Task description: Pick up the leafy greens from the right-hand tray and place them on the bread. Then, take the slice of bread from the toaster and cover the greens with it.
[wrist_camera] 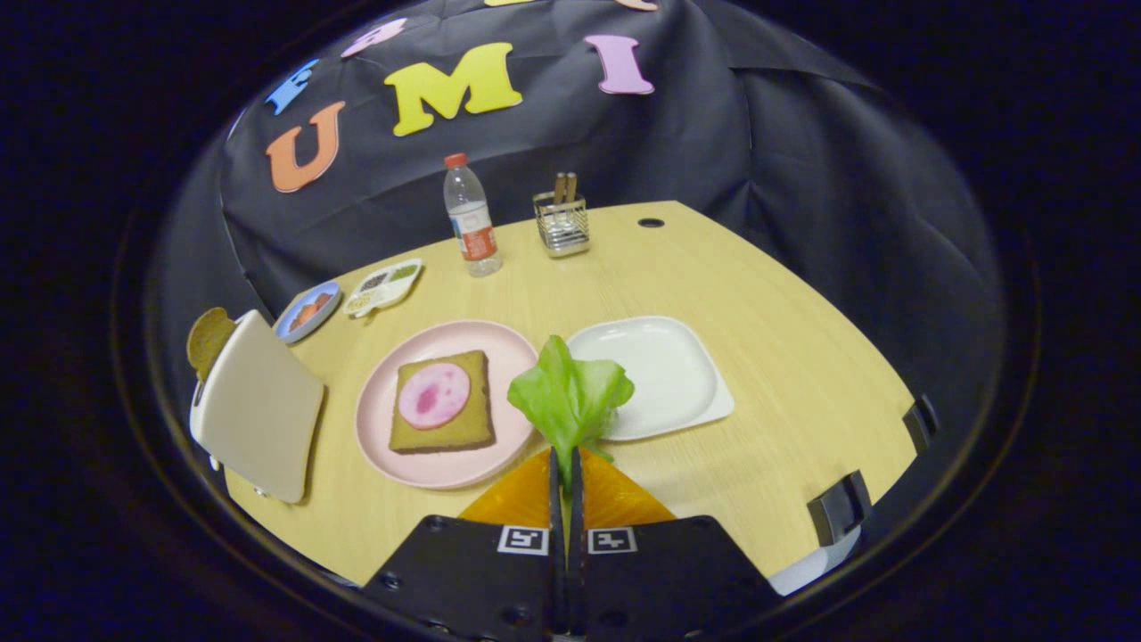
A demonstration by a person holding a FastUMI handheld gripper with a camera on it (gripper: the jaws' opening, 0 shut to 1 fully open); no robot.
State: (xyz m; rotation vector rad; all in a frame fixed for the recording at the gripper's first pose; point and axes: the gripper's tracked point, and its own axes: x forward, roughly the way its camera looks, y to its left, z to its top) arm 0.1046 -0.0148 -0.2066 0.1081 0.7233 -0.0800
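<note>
Pale wood-grain bench (784, 357) fills the booth, backed by black cloth. At its near edge the tongs (565, 473) are closed on the stalk end of one crinkled green lettuce leaf (570, 397), both fingers pressing it, the leaf standing up and fanning out just ahead of the fingertips. It hangs between the two plates, over the gap where their rims come close.

What matters for the next move: the square slice of brown bread (443, 403), topped with one round pink slice of ham (433, 395), lies ahead and to the left of the tongs on a round pink plate (392, 446). A short carry leftward should bring the leaf over it, I reckon. The leaf's long axis runs straight on from the fingers.

One white square tray (686, 392), to the right ahead of the tongs, is bare. Farther left stands one cream toaster (258, 410) with one brown bread slice (208, 339) poking out the top.
</note>
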